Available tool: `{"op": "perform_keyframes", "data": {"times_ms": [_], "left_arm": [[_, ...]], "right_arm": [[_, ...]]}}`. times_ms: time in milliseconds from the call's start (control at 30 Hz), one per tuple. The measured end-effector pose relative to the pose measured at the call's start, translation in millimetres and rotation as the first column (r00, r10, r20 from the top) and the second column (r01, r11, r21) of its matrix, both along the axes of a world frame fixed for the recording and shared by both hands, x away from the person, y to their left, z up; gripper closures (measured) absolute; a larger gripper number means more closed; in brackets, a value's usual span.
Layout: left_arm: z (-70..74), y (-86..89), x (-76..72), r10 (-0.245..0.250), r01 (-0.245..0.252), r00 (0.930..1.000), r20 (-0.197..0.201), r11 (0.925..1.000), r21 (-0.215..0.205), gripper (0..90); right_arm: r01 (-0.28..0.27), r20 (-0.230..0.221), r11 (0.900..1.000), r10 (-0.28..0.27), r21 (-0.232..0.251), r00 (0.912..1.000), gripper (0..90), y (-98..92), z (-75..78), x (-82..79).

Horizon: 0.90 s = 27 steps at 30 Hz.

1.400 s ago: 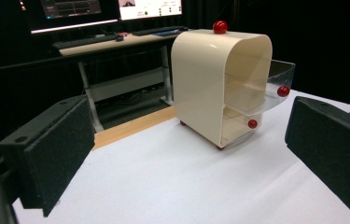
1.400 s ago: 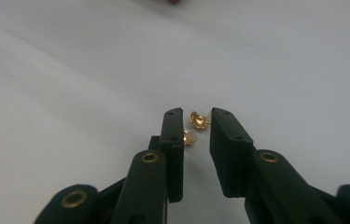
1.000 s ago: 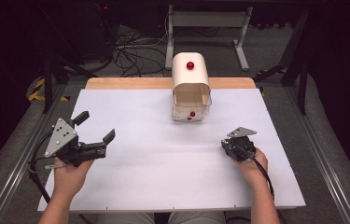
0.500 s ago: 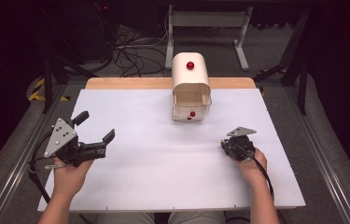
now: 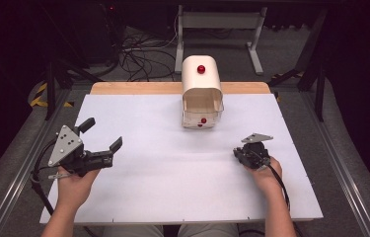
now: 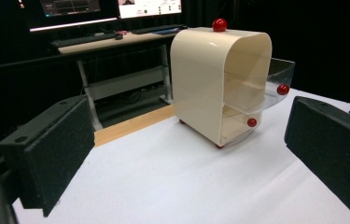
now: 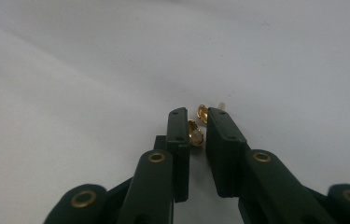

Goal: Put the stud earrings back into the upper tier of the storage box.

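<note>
Right gripper [image 5: 245, 154]: resting low on the white table [image 5: 172, 168], jaws pointing down at the sheet. In the right gripper view its jaws are standing narrow, having just been closing, with a small gold earring [image 7: 197, 127] sitting between the pads near their tips. Whether the pads are pressing on the earring cannot be told; a slim gap is showing beside it.

Left gripper [image 5: 101, 143]: being held just above the table, jaws standing wide with nothing between them, aimed across the sheet.

Cream box [image 5: 201, 91]: standing well ahead of both grippers at the far side of the table, red knob [image 6: 219, 24] on top, clear drawer [image 6: 275, 86] showing at its open front.
</note>
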<state>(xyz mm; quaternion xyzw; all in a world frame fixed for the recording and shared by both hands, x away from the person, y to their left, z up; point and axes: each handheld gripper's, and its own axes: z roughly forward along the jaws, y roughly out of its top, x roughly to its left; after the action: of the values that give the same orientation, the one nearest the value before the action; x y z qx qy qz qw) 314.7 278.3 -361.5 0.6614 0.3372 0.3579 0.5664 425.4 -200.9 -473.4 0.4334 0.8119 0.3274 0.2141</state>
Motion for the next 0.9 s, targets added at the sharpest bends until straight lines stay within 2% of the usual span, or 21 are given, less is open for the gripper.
{"op": "perform_keyframes", "data": {"times_ms": [267,500,600,900], "left_arm": [[-0.1,0.2,0.2,-0.002,0.002,1.0000,-0.001,1.0000,0.001,2.3],[0.2,0.1,-0.2,0.000,0.000,1.0000,0.000,1.0000,0.001,2.3],[0.4,0.0,-0.4,0.000,0.000,1.0000,0.002,1.0000,-0.001,2.3],[0.7,0.8,-0.5,0.001,-0.001,1.0000,0.002,1.0000,0.002,2.3]], "right_arm": [[0.016,-0.015,0.999,-0.016,0.028,0.9998,82.1,-0.8,-0.2,1.1],[0.025,-0.014,0.999,-0.024,0.029,0.9996,82.7,-0.2,-0.2,0.7],[0.024,-0.010,0.999,-0.024,0.026,0.9997,85.2,0.0,-0.2,0.5],[0.007,0.010,0.999,-0.008,0.032,0.9999,85.4,3.2,0.5,-0.5]]}}
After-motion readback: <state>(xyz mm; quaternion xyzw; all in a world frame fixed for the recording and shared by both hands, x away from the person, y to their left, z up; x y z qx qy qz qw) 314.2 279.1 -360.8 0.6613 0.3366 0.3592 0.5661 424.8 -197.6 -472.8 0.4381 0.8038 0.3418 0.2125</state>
